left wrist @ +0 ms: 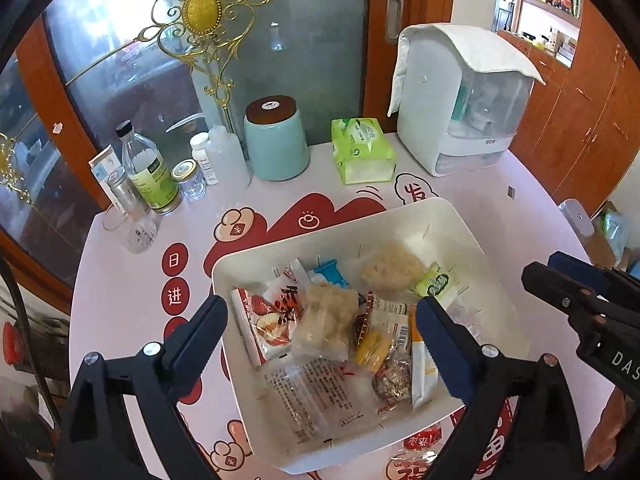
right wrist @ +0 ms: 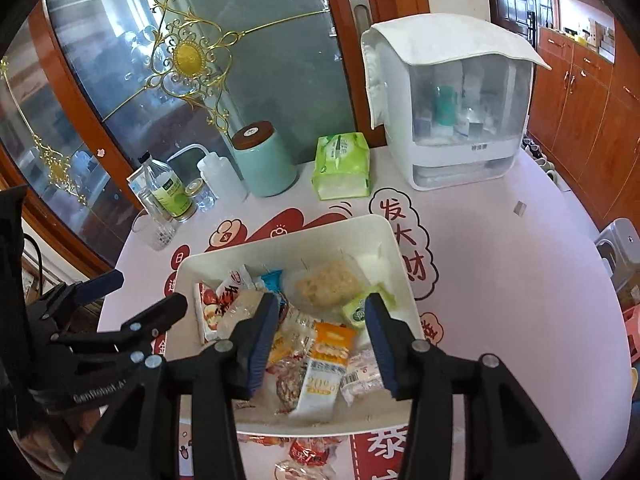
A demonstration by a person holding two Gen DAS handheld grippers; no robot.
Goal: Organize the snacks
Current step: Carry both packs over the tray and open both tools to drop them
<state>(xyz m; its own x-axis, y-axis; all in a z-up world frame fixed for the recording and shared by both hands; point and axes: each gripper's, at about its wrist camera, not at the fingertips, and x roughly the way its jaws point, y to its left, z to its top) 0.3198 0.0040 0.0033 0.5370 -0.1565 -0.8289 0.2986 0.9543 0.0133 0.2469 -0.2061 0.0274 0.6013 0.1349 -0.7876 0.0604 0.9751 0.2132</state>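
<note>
A white bin (left wrist: 400, 208) (right wrist: 280, 240) stands on the printed tablecloth, filled with snacks. Among them are a red-and-white packet (left wrist: 272, 316), a pale block in clear wrap (left wrist: 326, 320), a round rice cake (left wrist: 390, 268) (right wrist: 326, 280), a small green packet (left wrist: 434, 282) (right wrist: 356, 312) and an orange-and-white sachet (right wrist: 328, 364). My left gripper (left wrist: 322, 312) hangs wide open over the bin, holding nothing. My right gripper (right wrist: 322, 300) hovers over the bin's right half, open, its pads clear of the sachet below. A red-wrapped sweet (right wrist: 308, 452) lies on the table in front of the bin.
Along the table's back stand a teal jar (left wrist: 276, 140), a green tissue pack (left wrist: 362, 150), a white storage box (left wrist: 464, 100) with a cloth on top, several bottles (left wrist: 150, 168) and a glass (left wrist: 140, 232). A glass cabinet door rises behind.
</note>
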